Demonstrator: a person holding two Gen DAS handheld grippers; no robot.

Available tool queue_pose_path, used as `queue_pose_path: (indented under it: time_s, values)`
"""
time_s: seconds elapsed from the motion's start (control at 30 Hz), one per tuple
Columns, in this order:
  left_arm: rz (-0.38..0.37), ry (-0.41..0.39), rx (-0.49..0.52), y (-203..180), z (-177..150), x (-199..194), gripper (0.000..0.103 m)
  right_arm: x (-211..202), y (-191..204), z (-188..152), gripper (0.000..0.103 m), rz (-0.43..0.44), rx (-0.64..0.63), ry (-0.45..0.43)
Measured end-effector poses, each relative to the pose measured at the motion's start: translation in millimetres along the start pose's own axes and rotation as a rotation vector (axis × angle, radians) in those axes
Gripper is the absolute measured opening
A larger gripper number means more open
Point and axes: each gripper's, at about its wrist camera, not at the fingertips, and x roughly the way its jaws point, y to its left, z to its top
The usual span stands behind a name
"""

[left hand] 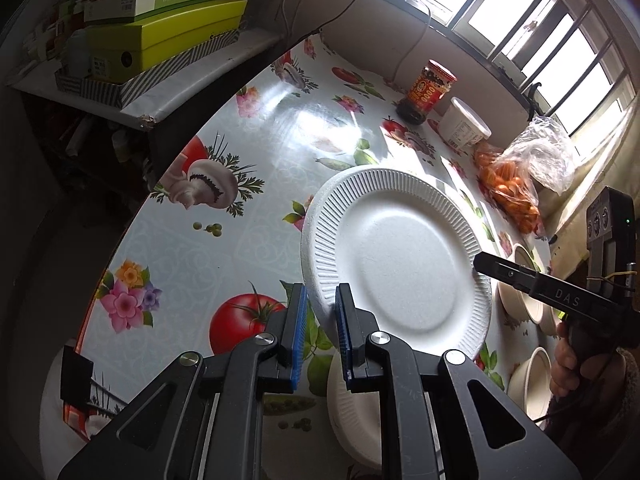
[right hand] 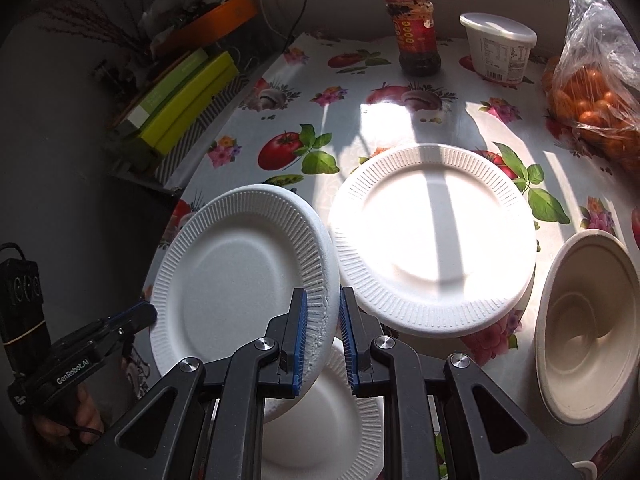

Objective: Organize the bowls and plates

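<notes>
White foam, ribbed at the rim: one plate (right hand: 240, 272) was held tilted above the counter (right hand: 400, 120), each gripper clamped on an opposite edge. The left gripper (left hand: 320, 320) had its blue-padded fingers (left hand: 298, 336) clenched on the plate's near rim in the left wrist view; the right gripper (right hand: 323, 332) had its fingers (right hand: 299, 340) clenched on the rim at the plate's right side, and showed in the left view as a black arm meeting the far rim. A second foam plate (right hand: 432, 240) of the same pattern lay flat on the counter, just beside the held one, sunlit and crossed by window-bar shadows. A third plate (right hand: 320, 420) lay below the held plate, partly hidden by it. Off-white bowl (right hand: 588, 328), near the right edge of the counter, beside the flat plate; the left view showed more than one such bowl (left hand: 532, 376) there. Counter covering: glossy cloth printed with tomatoes, mushrooms and flowers. At the far side stood a red-labelled jar (right hand: 416, 32), a white lidded tub (right hand: 500, 48) and a clear bag of small orange fruit (right hand: 592, 100). Green boxes (right hand: 180, 100) were stacked on a shelf to the left. A hand (left hand: 568, 360) gripped the right gripper's handle.
</notes>
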Motion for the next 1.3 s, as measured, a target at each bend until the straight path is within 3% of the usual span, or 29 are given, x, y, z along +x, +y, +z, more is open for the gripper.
queue_pose_path:
  time_s: [0.67, 1.3]
  values:
    - [-0.008, 0.048, 0.058, -19, -48, 2, 0.015, -20, -18, -59, 0.017, -0.025, 0.049, 0.012]
    - [-0.006, 0.100, 0.065, -19, -76, 10, 0.015, -15, -23, -85, 0.017, -0.058, 0.053, 0.040]
